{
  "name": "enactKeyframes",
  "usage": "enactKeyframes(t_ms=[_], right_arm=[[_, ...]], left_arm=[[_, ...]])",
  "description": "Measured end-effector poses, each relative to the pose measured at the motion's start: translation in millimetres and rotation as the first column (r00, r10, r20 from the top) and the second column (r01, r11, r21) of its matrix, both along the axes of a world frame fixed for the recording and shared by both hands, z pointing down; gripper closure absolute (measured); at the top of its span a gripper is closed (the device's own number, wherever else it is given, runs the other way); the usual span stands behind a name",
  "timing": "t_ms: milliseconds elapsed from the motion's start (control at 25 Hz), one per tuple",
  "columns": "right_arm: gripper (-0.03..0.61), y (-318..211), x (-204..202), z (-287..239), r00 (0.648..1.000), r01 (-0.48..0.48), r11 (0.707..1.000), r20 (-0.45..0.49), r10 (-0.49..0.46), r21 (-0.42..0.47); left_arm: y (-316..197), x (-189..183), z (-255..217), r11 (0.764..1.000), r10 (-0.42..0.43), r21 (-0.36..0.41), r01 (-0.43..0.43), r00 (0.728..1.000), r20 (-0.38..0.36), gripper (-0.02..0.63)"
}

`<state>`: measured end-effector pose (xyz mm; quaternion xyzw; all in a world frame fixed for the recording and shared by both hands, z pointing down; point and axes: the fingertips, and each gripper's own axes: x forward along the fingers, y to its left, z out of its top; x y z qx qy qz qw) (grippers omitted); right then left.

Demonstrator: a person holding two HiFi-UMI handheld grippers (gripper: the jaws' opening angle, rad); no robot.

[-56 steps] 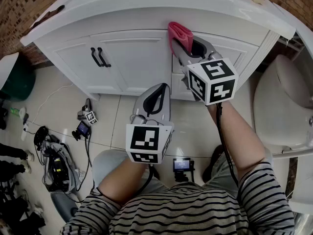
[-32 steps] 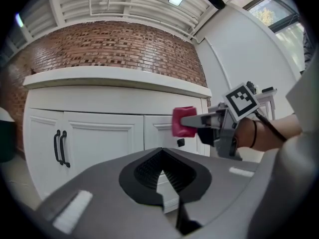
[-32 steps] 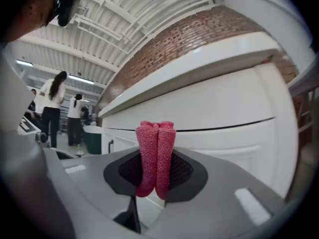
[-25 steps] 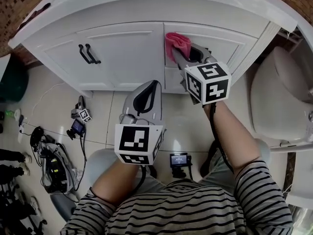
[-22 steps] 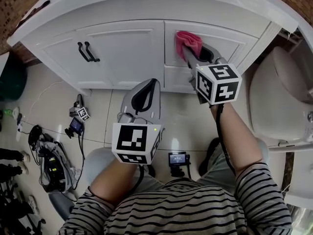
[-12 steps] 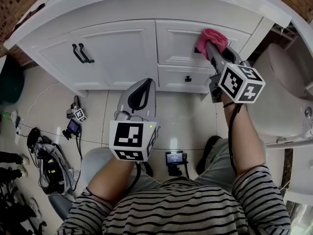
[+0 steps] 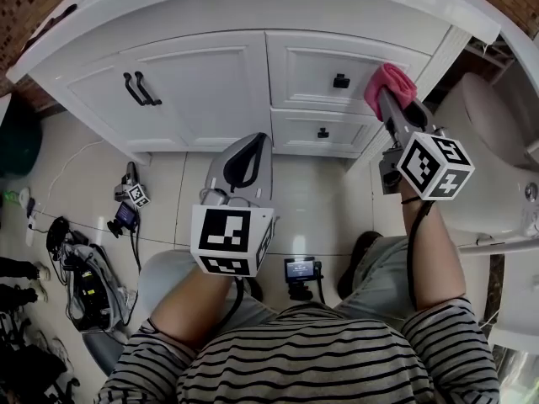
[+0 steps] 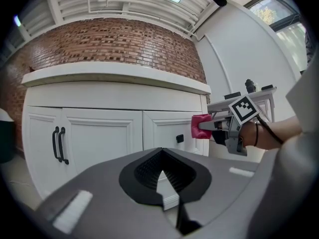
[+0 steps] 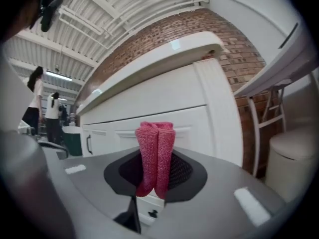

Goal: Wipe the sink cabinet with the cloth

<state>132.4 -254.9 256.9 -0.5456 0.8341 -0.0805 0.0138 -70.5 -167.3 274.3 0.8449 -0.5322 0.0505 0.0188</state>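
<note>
Right gripper (image 7: 390,101) reaches up at far right, jaws clenched on the folded pink cloth (image 7: 386,80). In the right gripper view the cloth stands upright between the jaws, its top poking past the tips. The cloth is pressed on the white sink cabinet (image 7: 210,66) at the right end of the upper drawer (image 7: 307,61), by the corner post and right of the black knob (image 7: 340,81).

Left gripper (image 7: 255,141) hangs lower, near the centre, over the floor tiles (image 7: 316,200) and well apart from the cabinet front. Its jaws are closed together with nothing between them.

Paired black door handles (image 7: 135,88) are at far left. A toilet (image 7: 484,162) is just right of the cabinet.
</note>
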Motion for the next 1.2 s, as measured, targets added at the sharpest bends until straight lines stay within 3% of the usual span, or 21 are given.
enactKeyframes(t_ms=[160,320,440,640,1040,1200], right_arm=[[0.486,4,-118,15,0.965,0.259,0.966,-0.059,-0.257,0.021],[0.486,-30,-175,51,0.948,0.277,0.960,-0.151,-0.279,-0.036],[0.486,-40,-167,61,0.954,0.232,0.971,-0.182,-0.238,-0.054],[0.487,-40,-121,68,0.971,0.130,0.989,-0.190,-0.141,-0.070],[0.489,-24,-65,59,0.973,0.076,0.996,-0.215,-0.086,-0.054],[0.489,-28,-32,63,0.981,0.008,0.998,-0.193,-0.019,-0.061]], left_arm=[[1,1,1,1.000,0.003,0.007,-0.003,1.000,0.003,0.621],[2,0,0,1.000,0.000,0.003,0.000,1.000,0.006,0.621],[3,-4,-4,1.000,-0.007,0.010,0.007,1.000,0.004,0.621],[0,-9,-3,1.000,-0.008,0.010,0.008,1.000,-0.007,0.621],[0,2,4,1.000,0.004,-0.003,-0.004,1.000,0.019,0.621],[0,3,7,1.000,0.004,-0.007,-0.004,1.000,0.024,0.621]])
